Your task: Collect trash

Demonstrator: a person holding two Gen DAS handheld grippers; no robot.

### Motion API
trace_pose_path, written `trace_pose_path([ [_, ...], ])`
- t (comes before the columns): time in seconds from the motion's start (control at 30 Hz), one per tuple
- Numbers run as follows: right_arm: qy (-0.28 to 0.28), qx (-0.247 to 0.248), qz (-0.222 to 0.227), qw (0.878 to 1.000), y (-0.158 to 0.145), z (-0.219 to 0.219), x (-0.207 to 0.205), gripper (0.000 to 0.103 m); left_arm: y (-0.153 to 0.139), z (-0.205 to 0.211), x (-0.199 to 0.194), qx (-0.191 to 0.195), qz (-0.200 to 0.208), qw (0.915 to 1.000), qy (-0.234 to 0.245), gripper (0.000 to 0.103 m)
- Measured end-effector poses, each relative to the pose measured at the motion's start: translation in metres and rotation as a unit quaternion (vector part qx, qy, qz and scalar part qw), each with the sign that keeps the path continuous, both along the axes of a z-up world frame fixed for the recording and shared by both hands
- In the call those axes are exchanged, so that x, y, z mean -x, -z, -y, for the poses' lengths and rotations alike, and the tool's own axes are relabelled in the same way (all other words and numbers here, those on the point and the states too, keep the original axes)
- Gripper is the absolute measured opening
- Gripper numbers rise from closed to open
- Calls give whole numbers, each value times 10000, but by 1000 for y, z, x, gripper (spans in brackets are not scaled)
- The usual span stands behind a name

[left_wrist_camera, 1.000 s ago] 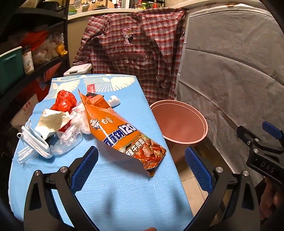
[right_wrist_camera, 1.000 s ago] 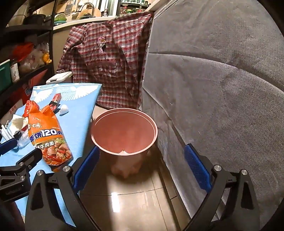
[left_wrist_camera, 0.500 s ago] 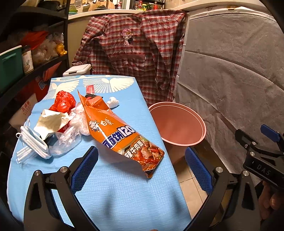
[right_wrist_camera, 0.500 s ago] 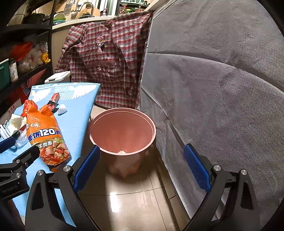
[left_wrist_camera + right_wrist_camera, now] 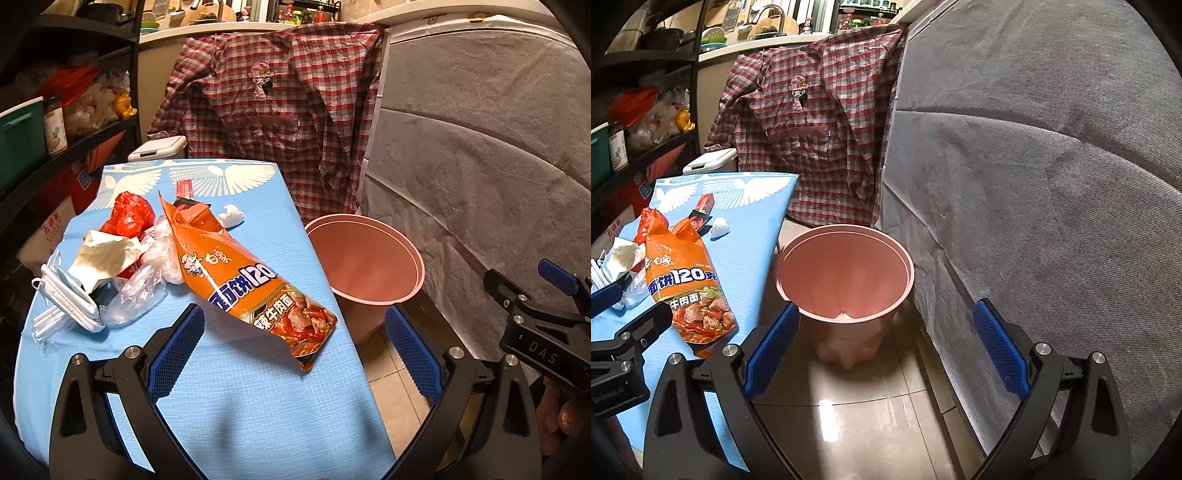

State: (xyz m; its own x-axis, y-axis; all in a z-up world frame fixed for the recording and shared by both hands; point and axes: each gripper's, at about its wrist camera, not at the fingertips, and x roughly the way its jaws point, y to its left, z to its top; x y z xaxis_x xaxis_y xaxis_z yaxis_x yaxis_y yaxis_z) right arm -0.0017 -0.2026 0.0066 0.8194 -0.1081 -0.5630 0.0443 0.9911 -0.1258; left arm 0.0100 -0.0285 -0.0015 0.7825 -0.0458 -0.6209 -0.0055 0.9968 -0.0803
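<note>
An orange noodle packet (image 5: 236, 273) lies on the blue table (image 5: 236, 398), just ahead of my open, empty left gripper (image 5: 295, 350). Left of it is a trash pile: red bag (image 5: 129, 218), crumpled paper (image 5: 103, 254), clear plastic (image 5: 144, 291), face mask (image 5: 66, 299). A white wad (image 5: 232, 216) and a red wrapper (image 5: 183, 189) lie further back. A pink bin (image 5: 365, 266) stands on the floor right of the table. My right gripper (image 5: 886, 350) is open and empty above the bin (image 5: 846, 273); the packet (image 5: 687, 288) shows at its left.
A plaid shirt (image 5: 280, 122) hangs behind the table. A grey cover (image 5: 1052, 184) rises right of the bin. Dark shelves (image 5: 62, 110) with jars and bags stand at left. The floor (image 5: 871, 410) is tiled. A white lidded bin (image 5: 157, 147) stands behind the table.
Both grippers have drawn back slightly; the packet and bin sit a little further away and to the left in the views. Both stay open.
</note>
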Motion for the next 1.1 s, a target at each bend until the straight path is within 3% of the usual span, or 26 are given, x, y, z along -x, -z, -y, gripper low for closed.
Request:
trace_pose_path([
  [1.1,29,4,-18,10000,0,0,1,93,-4,0,3,42,65,10000,37,95],
])
